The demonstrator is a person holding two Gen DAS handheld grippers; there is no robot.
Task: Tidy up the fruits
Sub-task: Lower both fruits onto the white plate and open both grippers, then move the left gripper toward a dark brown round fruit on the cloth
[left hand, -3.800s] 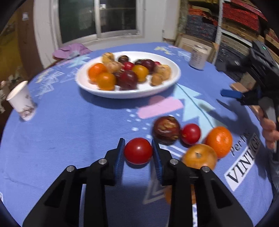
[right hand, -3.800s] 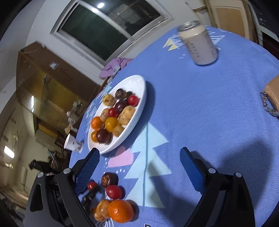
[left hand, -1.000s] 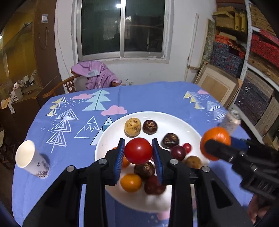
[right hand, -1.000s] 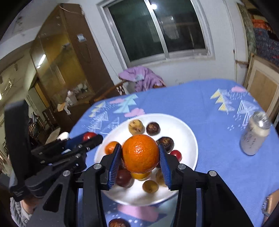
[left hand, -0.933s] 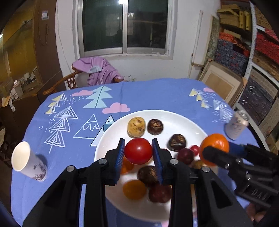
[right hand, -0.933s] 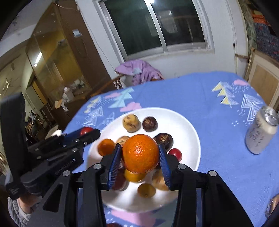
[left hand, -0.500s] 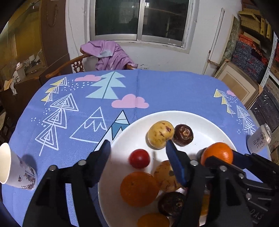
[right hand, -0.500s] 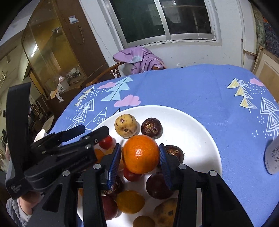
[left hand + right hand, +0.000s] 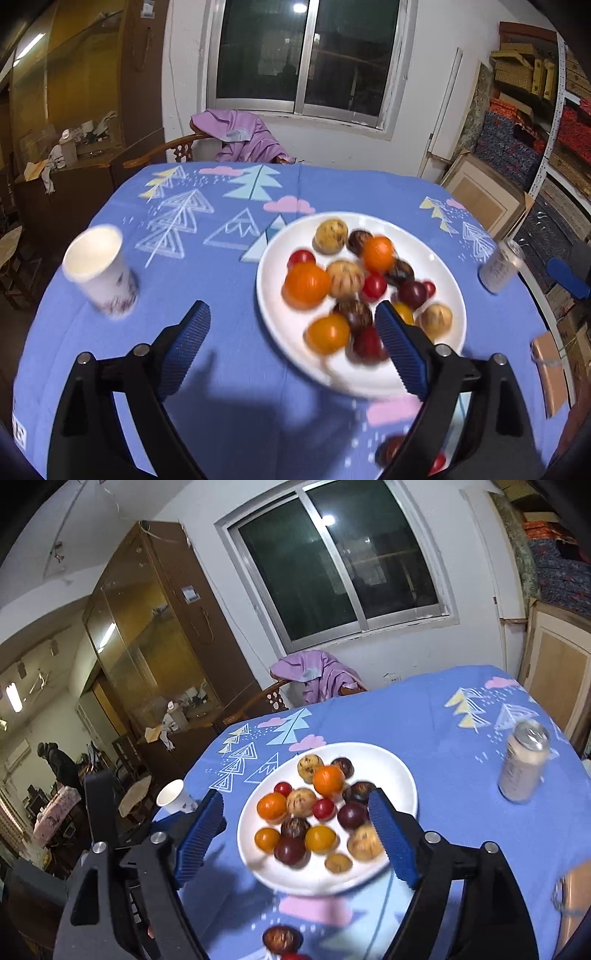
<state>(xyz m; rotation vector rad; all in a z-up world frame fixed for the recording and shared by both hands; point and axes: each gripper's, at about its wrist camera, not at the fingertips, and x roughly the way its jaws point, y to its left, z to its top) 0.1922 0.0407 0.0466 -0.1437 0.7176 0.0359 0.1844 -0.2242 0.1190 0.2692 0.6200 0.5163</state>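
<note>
Fruit is piled on our white plate [image 9: 400,775], with a paper cup [image 9: 98,273] to its left and a can [image 9: 522,762] to its right. Our left gripper [image 9: 291,347] and right gripper [image 9: 295,836] have just been opening and hold nothing. One dark fruit [image 9: 282,939] lies on the blue cloth [image 9: 443,716] near us.

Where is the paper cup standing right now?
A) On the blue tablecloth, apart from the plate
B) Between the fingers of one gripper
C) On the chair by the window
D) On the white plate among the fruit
A: the paper cup stands upright on the blue tablecloth, clear of the plate, with nothing gripping it.
</note>
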